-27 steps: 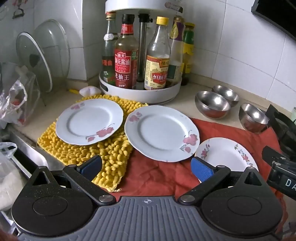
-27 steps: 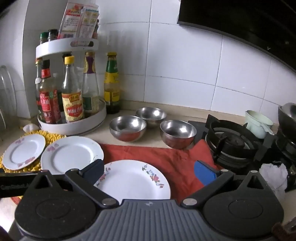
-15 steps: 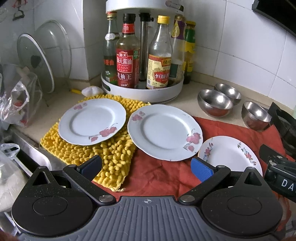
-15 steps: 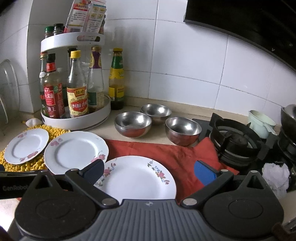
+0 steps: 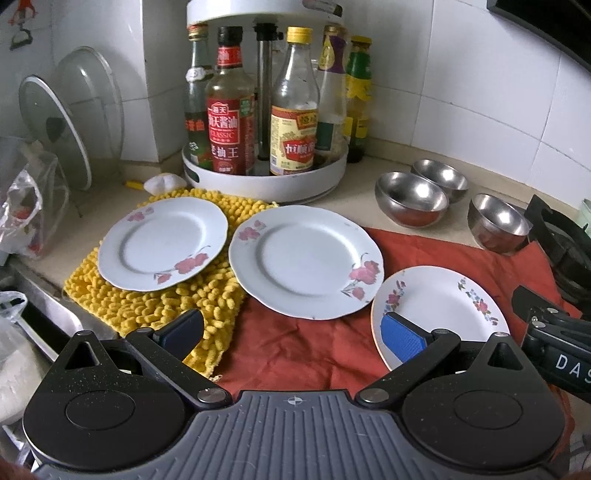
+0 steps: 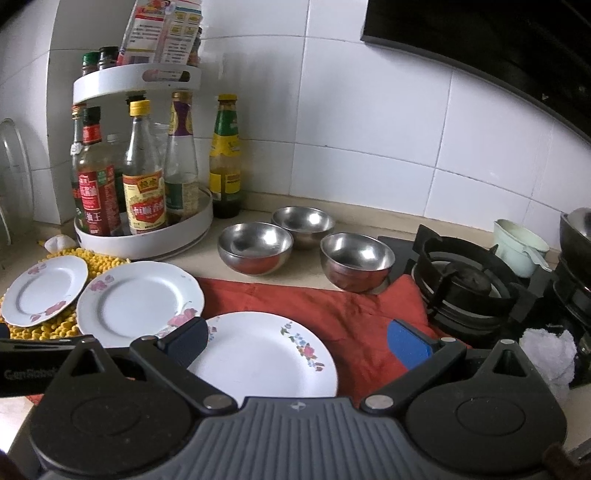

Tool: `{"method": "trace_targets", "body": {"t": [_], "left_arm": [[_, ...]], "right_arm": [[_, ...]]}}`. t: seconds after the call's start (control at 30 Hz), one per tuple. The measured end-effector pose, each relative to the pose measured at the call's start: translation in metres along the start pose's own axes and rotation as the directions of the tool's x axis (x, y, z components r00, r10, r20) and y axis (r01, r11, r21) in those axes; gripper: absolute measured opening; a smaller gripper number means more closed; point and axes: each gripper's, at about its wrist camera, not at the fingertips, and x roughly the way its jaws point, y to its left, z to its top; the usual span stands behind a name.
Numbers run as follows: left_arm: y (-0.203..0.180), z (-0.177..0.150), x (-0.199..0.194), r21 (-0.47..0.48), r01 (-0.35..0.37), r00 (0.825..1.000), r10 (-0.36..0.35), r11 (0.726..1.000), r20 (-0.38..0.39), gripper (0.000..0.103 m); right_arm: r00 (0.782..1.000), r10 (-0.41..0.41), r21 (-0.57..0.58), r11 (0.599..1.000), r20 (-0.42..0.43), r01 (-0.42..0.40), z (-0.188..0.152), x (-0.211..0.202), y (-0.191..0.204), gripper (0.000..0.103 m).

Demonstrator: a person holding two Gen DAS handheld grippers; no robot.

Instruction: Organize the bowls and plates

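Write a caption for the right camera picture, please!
Open right gripper above a flowered plate, three steel bowls behind.

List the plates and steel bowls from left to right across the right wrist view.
Small plate on yellow mat → middle plate → floral plate on red cloth → left bowl → back bowl → right bowl.

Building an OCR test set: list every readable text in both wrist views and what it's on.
"CLASSIC": red label of the soy sauce bottle, among Chinese characters.
"DAS", cut off by the frame edge: side of the right gripper.
"GenRobot", partly hidden: side of the left gripper.
Yellow-capped bottle: Chinese characters only.
Other bottle labels and the packets on the rack's top tier: too blurred.
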Motion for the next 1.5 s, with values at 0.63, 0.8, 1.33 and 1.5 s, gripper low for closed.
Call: {"method": "trace_targets", "body": {"t": [0.63, 0.8, 1.33, 1.5], "left_arm": [[-0.010, -0.004, 0.000, 0.025, 0.013, 1.000, -0.013, 1.000, 0.021, 0.103], [-0.008, -0.004, 0.002, 0.022, 0.021, 1.000, -0.022, 1.000, 0.008, 0.103], [-0.016, -0.006, 0.022, 0.035, 0.098, 0.994, -0.096, 0.995, -0.058, 0.103], [-0.020, -0.002, 0.033, 0.020, 0.109, 0.991, -0.107, 0.994, -0.084, 0.103]], "right_arm": [[1.000, -0.022, 0.001, 1.000, -0.002, 0.022, -0.004, 0.001, -0.007, 0.100], [1.000, -0.025, -0.003, 1.000, -0.006, 0.025, -0.004, 0.001, -0.006, 0.100], [0.997, -0.033, 0.044, 0.998, -0.067, 0.035, -0.009, 0.015, -0.015, 0.100], [0.996, -0.019, 0.031, 0.999, -0.087, 0.022, -0.004, 0.031, -0.028, 0.100]]}}
